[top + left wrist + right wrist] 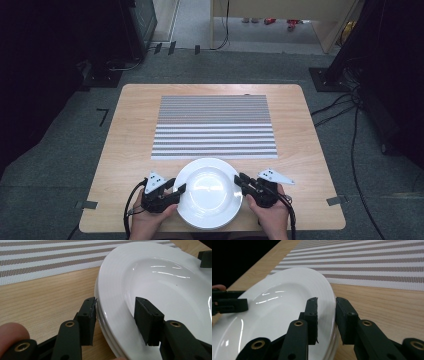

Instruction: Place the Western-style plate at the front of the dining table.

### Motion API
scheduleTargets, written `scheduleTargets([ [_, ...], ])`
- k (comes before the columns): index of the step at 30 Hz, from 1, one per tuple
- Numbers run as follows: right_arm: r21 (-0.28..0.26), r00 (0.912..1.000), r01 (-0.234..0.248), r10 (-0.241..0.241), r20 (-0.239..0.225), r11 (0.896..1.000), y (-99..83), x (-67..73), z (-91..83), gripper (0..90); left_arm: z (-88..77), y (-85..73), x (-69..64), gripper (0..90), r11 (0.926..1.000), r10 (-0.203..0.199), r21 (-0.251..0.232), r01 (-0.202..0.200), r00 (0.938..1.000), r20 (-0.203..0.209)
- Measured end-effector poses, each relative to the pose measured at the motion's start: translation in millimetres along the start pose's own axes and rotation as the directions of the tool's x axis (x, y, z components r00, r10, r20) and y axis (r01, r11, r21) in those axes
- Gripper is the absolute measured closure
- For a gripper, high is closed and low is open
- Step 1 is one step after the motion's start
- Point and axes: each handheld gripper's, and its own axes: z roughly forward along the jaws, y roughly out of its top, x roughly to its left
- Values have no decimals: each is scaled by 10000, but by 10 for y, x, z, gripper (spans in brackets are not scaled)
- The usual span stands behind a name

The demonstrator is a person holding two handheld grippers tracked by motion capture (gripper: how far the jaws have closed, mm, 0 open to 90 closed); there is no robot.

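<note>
The white plate (208, 192) sits at the near edge of the desk (130, 130), just in front of the striped mat (215, 127). The left gripper (179, 189) and right gripper (241, 180) each pinch its rim. It looks hard, smooth, slippery and easy to break, so hold both sides and lift it level.

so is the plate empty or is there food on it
Empty: the white plate shows a bare glossy bowl with only light reflections, in the high view and both gripper views.
</note>
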Motion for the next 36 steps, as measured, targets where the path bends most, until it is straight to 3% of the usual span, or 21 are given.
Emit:
scheduleTargets([
  [8,223,9958,-770,780,-490,9968,17,-71,-23,741,4,-6,-4,535,10000,71,-67,-71,10000,-36],
  [14,328,9910,-1184,1202,-593,9924,19,-91,-39,755,7,-7,-3,537,9999,101,-85,-102,9999,-35],
  [20,358,9739,-2063,2088,-892,9778,10,-142,-33,796,10,-10,-14,538,9999,128,-109,-129,9999,-112],
  [25,341,9613,-2439,2463,-1237,9692,14,-166,-41,800,16,-12,-20,538,9998,147,-137,-150,9998,-151],
  [31,246,9613,-2427,2438,-1282,9698,10,-139,-31,794,19,-13,-29,539,9998,111,-158,-114,9997,-210],
  [34,293,9448,-2832,2841,-1633,9586,3,-146,-20,791,23,-14,-34,539,9997,103,-196,-108,9997,-232],
  [36,228,9396,-2909,2901,-1814,9565,-9,-141,-9,793,23,-14,-32,539,9998,93,-196,-98,9997,-222],
])
